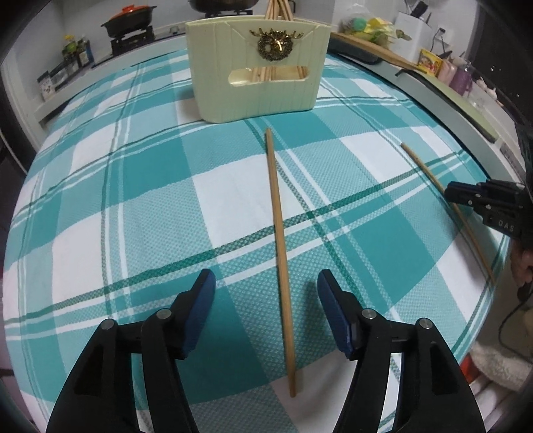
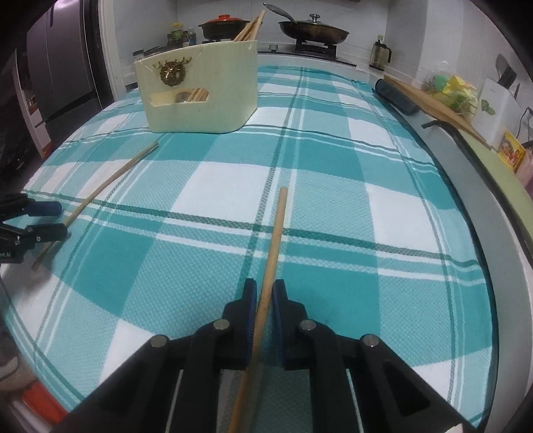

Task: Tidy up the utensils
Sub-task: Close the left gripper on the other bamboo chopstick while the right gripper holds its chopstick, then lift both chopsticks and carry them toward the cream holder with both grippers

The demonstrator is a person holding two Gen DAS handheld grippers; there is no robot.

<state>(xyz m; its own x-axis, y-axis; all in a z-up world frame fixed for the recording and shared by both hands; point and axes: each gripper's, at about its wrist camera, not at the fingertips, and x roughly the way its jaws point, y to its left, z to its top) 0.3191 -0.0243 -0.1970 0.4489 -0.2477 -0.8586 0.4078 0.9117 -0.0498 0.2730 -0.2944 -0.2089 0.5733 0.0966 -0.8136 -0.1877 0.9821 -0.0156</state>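
Note:
A cream utensil holder [image 1: 258,71] with a gold emblem stands at the back of the checked cloth and holds several wooden chopsticks; it also shows in the right wrist view [image 2: 200,96]. My left gripper [image 1: 266,283] is open, its jaws on either side of a chopstick [image 1: 278,239] lying on the cloth. My right gripper [image 2: 265,293] is shut on a second chopstick [image 2: 274,239], which points forward. From the left wrist view the right gripper [image 1: 466,196] sits at the right over that chopstick [image 1: 423,166]. The left gripper [image 2: 50,219] shows at the left edge around its chopstick [image 2: 113,181].
A teal and white checked cloth [image 2: 333,200] covers the table. A cutting board [image 2: 429,100] and a dark roll [image 2: 394,96] lie along the right edge. A stove with a pan [image 2: 313,31] and a red-lidded pot [image 2: 225,25] is behind.

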